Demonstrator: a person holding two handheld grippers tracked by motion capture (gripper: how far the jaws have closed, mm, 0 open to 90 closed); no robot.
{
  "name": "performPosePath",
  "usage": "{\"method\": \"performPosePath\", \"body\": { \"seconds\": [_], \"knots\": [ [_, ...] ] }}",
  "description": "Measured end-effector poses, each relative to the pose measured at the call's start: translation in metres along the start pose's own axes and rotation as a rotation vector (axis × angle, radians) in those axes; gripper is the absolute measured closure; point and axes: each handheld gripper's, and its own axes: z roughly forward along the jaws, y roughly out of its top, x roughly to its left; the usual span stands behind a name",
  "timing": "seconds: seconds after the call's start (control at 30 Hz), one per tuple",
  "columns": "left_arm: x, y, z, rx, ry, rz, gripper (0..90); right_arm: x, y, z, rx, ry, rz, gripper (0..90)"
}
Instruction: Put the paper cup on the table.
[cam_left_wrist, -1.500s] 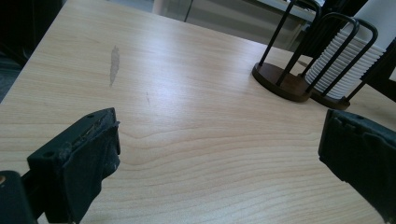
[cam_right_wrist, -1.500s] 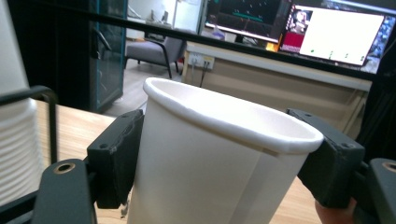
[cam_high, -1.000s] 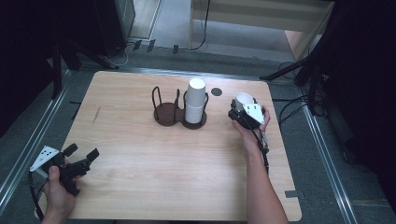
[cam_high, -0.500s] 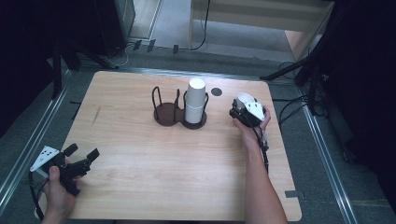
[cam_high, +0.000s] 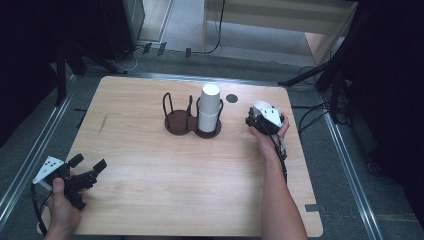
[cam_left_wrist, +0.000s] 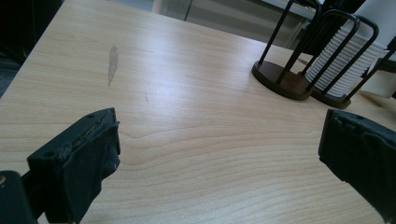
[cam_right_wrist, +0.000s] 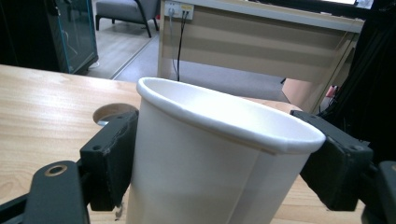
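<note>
Wooden table (cam_high: 150, 165) on a grey floor, dark room around it, a desk at the back. Near the table's middle sits a dark two-slot holder (cam_high: 192, 122): left slot empty, right slot carries a stack of cups (cam_high: 209, 109), upside down. Small round hole (cam_high: 231, 98) in the table just right of the stack.

Right claw (cam_high: 260, 120) is right of the holder, near it but apart. In the right gripper view a white paper cup (cam_right_wrist: 210, 158) stands upright between the two jaws, rim up; the jaws have just been opening. Left pad sits at the cup wall; whether the right pad presses it, cannot tell. Cup bottom is out of frame, so whether it rests on the table is unclear.

Left claw (cam_high: 86, 169) is at the near left corner of the table, well apart from the holder, jaws wide with nothing between them, pointing across the table toward the holder (cam_left_wrist: 299, 79).
</note>
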Motion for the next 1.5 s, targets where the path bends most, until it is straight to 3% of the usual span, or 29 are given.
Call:
{"method": "performPosePath", "body": {
  "seconds": [0.17,0.2,0.43,0.57,0.77,0.83,0.93,1.5],
  "knots": [
    [0.000,0.000,0.000,-0.001,-0.003,0.000,0.0,0.001,-0.003,0.001,0.007,0.000,0.006,19.1],
    [0.000,0.000,0.000,-0.001,-0.004,0.000,0.0,0.001,-0.003,0.001,0.011,0.000,0.006,23.2],
    [0.000,0.000,0.000,-0.001,-0.002,0.000,0.0,0.001,-0.008,0.000,0.032,0.016,0.018,21.5],
    [0.000,0.000,0.000,-0.001,-0.002,0.000,0.0,0.000,-0.008,0.000,0.044,0.032,0.036,17.5],
    [0.000,0.000,0.000,0.000,-0.004,-0.001,0.0,-0.001,-0.005,-0.003,0.057,0.065,0.068,0.7],
    [0.000,0.000,0.000,-0.001,-0.005,-0.001,0.0,0.000,-0.004,-0.005,0.057,0.086,0.069,0.0],
    [0.000,0.000,0.000,-0.002,-0.006,-0.002,0.0,-0.001,-0.002,-0.011,0.048,0.108,0.074,0.0],
    [0.000,0.000,0.000,-0.002,-0.006,0.002,0.0,-0.018,0.001,-0.051,0.022,0.134,0.111,0.0]
  ]
}}
